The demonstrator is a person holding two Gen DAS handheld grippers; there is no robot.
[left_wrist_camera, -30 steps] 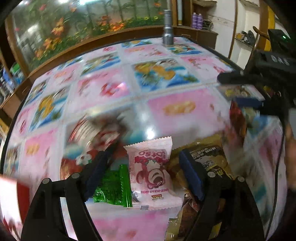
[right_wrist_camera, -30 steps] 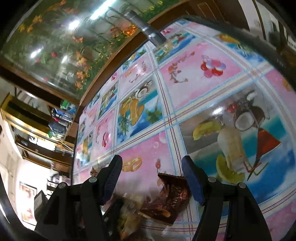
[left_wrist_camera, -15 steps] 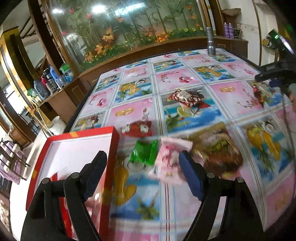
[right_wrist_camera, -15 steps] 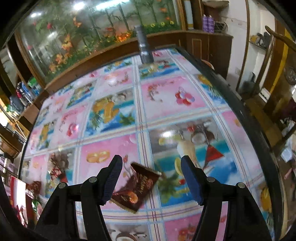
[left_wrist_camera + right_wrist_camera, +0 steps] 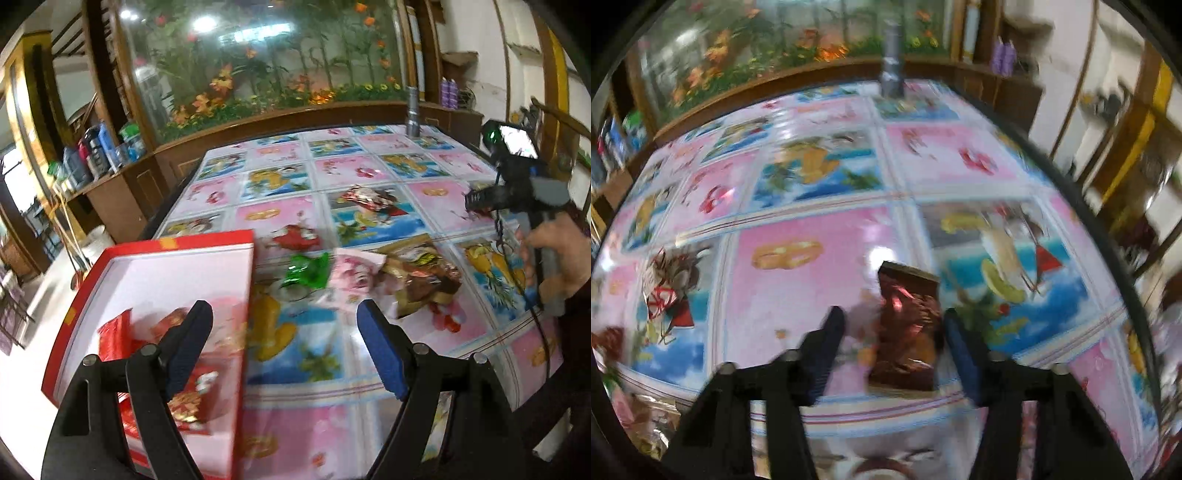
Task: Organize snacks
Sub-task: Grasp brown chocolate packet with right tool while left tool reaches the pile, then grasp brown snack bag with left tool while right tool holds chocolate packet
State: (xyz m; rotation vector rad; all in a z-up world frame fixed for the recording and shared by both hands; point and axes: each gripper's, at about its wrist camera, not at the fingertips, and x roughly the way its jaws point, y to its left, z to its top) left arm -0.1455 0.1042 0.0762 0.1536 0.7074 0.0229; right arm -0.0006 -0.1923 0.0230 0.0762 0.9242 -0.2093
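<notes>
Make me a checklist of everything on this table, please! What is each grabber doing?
Surface: table under a glossy cloth of pink and blue picture squares.
Job's things: red box, red packets inside; green packet, pink packet and brown packets loose beside it.
Clutter: silver cylinder standing at the far edge.
Grippers: left gripper open, nothing between its fingers; right gripper closing around a brown wrapper.
Cables: black cable hanging from the right gripper.
Surroundings: fish tank, bottles on a shelf.
</notes>
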